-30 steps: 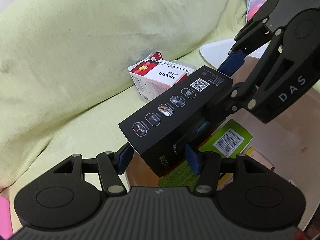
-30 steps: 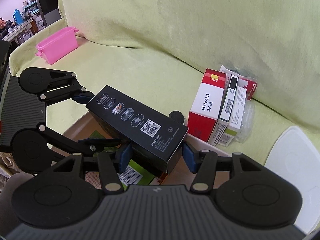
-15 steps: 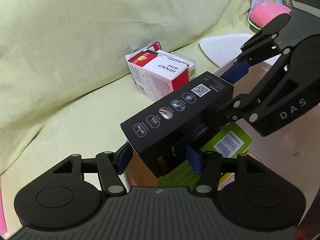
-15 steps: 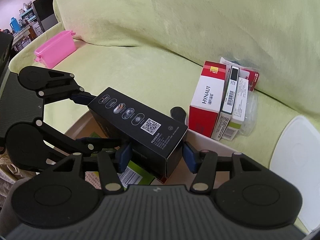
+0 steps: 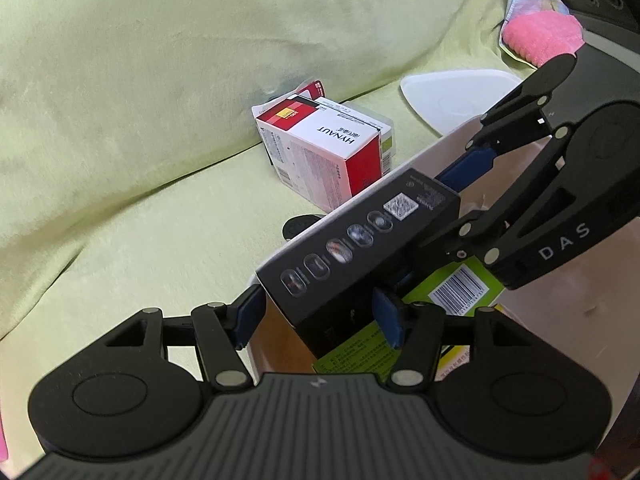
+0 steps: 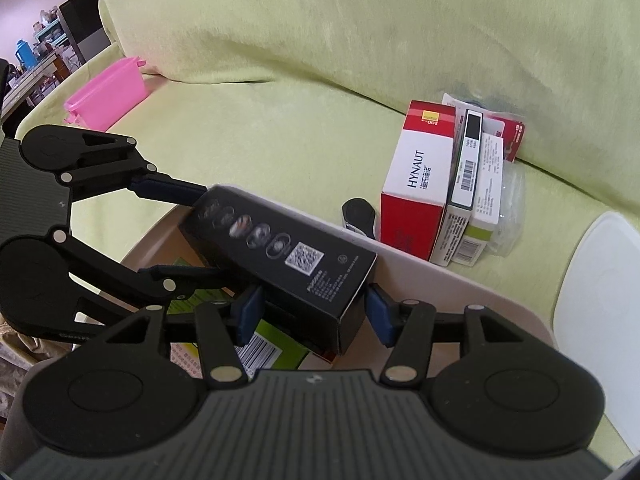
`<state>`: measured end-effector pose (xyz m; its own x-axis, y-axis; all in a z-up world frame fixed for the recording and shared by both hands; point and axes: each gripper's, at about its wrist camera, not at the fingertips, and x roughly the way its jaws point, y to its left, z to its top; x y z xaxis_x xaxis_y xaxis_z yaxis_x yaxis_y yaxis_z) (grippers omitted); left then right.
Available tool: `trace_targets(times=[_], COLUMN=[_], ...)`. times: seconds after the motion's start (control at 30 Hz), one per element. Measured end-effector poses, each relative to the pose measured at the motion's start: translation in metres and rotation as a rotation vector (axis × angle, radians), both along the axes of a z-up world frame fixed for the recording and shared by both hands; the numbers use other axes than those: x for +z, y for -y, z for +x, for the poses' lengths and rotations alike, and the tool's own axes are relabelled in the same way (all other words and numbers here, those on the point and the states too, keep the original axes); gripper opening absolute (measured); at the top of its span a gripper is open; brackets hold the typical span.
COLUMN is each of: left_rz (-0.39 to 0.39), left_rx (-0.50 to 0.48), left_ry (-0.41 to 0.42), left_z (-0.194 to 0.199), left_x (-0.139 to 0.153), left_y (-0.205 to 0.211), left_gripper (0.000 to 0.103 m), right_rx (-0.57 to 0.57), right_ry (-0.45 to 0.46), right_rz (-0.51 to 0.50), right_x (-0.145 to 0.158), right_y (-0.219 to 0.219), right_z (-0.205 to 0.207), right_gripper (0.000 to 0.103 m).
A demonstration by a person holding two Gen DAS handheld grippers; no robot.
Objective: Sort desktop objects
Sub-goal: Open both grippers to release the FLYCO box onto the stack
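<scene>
Left wrist view first: the left gripper (image 5: 316,312) has its blue pads on either side of one end of the long black box (image 5: 360,256), and the right gripper (image 6: 314,312) clamps the other end, so both are holding it. Compared with a second ago the box sits lower, now dipping inside the rim of the beige bin (image 6: 460,280), above the green barcode carton (image 5: 460,292) already in there. It's matte black with a row of oval icons and a QR code on top. Just past the bin, the red-and-white HYNAUT box (image 6: 420,184) stands on the green sofa (image 6: 320,60) with the other cartons.
</scene>
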<state>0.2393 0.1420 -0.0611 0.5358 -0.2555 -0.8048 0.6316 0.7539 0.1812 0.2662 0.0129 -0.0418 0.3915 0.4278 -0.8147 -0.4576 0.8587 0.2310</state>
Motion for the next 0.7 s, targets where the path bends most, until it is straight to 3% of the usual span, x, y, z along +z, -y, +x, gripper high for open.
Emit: trace_targets(times=[0.27,0.7], left_rz=[-0.004,-0.112], left_rx=[0.021,0.089], left_ry=[0.003,-0.019], left_z=[-0.023,-0.045], left_x=[0.013,0.023], left_y=[-0.013,-0.024], left_gripper=[0.067,0.067], right_rx=[-0.014,-0.118], right_ry=[0.003,-0.030], right_rz=[0.027,0.020], right_x=[0.006,0.001], right_y=[0.007,0.046], right_z=[-0.004,-0.019], right_gripper=[0.052,0.052])
